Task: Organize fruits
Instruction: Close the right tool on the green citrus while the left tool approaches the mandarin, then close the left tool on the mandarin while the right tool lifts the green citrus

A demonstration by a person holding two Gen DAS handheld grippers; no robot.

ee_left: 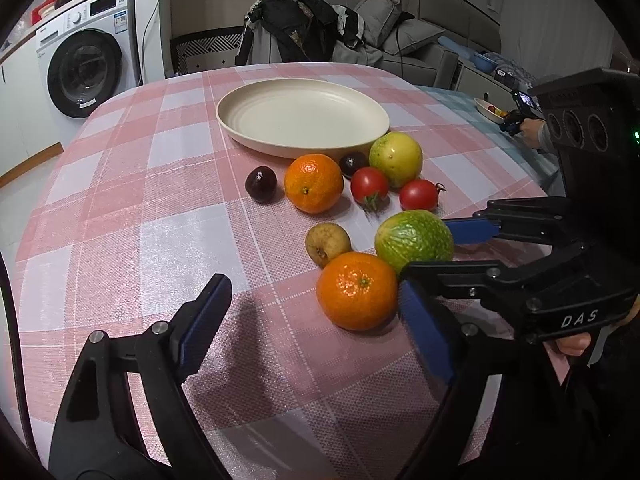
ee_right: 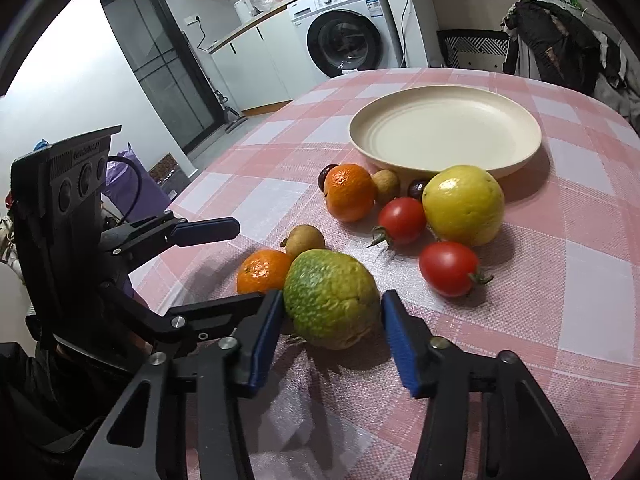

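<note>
- My right gripper has its fingers narrowed round the green fruit, which lies on the table. The left pad touches it and the right pad stands just clear, so it is not yet pinched.
- My left gripper is wide, with the near orange between its fingers but untouched.
- The step I judge in hand is the first pick; next comes closing, lifting, and carrying to the empty plate at twelve o'clock.
- Only the right wrist view shows a second small brown fruit behind the far orange. Only the left shows another person's hand at three o'clock.
</note>
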